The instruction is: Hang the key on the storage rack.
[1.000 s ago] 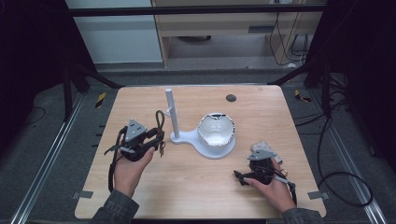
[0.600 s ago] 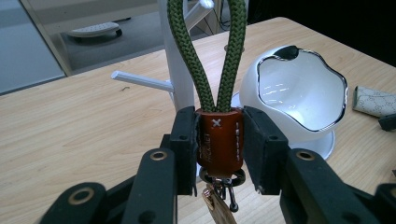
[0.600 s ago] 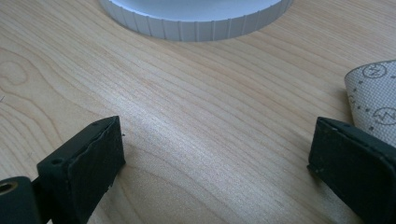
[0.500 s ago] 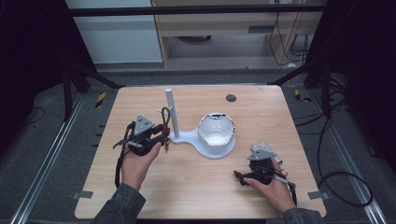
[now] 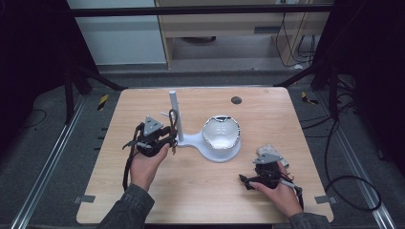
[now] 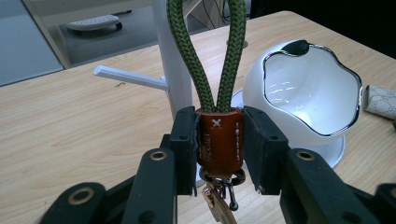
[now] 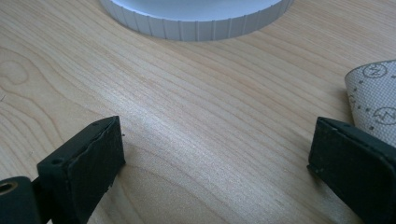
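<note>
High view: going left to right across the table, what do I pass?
Left gripper shut on the keychain → white stand post → white bowl → right gripper, open, resting on the table.

high: overhead, far | gripper views: low, close — all share stand (image 5: 216, 149)
</note>
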Motion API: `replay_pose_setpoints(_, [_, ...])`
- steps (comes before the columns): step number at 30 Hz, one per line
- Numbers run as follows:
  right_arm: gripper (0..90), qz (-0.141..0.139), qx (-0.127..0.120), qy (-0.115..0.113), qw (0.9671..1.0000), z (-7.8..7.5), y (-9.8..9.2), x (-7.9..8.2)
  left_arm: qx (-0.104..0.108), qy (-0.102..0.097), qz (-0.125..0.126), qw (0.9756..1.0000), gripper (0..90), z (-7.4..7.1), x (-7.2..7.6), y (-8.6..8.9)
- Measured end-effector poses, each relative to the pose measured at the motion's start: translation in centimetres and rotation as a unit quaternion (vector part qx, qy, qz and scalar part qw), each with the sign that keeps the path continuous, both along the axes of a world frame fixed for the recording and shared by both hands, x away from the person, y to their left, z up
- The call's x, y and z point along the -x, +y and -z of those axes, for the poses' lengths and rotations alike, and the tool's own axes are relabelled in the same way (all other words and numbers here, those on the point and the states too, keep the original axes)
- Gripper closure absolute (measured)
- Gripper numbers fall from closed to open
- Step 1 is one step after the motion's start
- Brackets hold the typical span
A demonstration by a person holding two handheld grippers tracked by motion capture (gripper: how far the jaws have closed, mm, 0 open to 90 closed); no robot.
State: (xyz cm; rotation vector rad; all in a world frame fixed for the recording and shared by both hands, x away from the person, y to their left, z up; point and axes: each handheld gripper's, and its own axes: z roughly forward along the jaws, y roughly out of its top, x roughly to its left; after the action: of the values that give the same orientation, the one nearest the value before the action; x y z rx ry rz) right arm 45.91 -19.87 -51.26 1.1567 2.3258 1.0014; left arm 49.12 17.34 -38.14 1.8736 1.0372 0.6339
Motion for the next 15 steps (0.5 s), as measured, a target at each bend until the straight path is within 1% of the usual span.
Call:
replay_pose_setpoints(8, [3.3,0.0,0.0,0.0,1.0,0.0,0.0,0.0,-0.002,0.004,-0.001,1.0,65.6,0.3,-0.29,-0.06])
replay_pose_setpoints(15, [3.3,0.0,0.0,0.0,1.0,0.0,-0.01,0.02,0.003,0.005,-0.006,1.0,65.6,0.5,-0.57,-0.16])
